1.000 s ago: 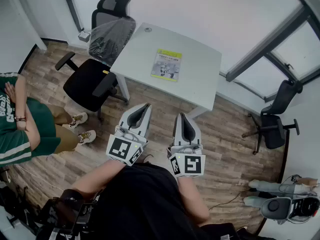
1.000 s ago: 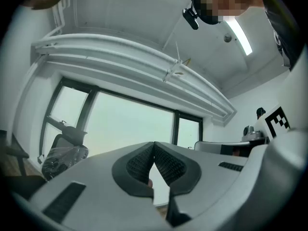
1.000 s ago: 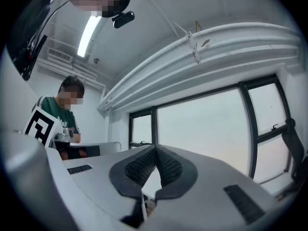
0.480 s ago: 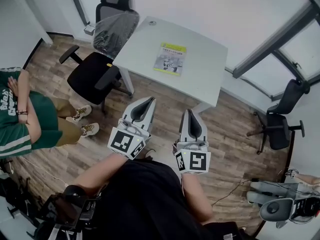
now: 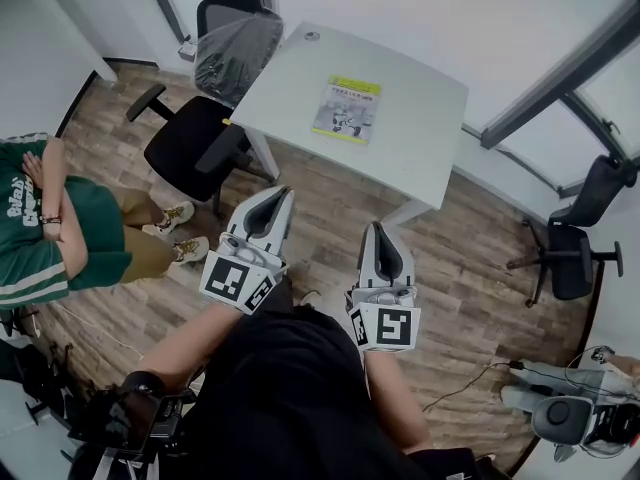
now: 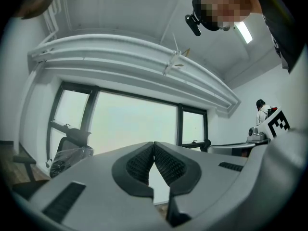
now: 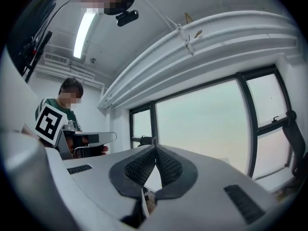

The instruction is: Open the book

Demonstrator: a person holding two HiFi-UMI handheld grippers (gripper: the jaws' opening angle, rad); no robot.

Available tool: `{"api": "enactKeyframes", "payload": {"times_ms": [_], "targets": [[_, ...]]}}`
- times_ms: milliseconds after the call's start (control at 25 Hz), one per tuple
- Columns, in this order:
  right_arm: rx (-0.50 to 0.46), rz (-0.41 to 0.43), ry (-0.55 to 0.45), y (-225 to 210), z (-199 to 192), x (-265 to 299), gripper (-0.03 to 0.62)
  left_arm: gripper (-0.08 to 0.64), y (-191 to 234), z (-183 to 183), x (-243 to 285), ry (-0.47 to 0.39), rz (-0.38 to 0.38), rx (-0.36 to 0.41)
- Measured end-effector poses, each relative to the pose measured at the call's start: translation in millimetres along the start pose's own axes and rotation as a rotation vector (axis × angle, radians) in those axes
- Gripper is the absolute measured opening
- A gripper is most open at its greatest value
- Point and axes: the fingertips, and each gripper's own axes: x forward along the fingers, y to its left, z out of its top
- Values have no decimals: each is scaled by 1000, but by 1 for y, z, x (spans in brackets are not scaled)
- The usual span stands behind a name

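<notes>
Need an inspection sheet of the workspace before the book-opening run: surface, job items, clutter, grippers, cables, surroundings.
Surface: white table, mostly bare, standing on a wood-look floor.
Job's things: book lies closed and flat near the table's middle.
Clutter: one small round thing at the table's far corner; too small to identify.
Grippers: left gripper and right gripper are both shut and empty, over the floor, short of the table.
Cables: thin cable on the floor at the person's right.
Surroundings: black office chair beside the table; second chair by the windows; seated person in green at the left.
</notes>
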Motion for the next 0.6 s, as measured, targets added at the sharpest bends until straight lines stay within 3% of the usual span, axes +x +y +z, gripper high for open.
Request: {"api": "enactKeyframes", "payload": {"times_ms": [160,360,600], "targets": [[-11,-14,1,-13,-1,0,14,12,2,1,13,8,11,6],[-2,-65,101,-40,-15,9,14,11,-5,0,39,-19,-16,-9],[-12,-77,101,-57,-14,27,14,12,-8,0,68,-11,-32,-6]]}}
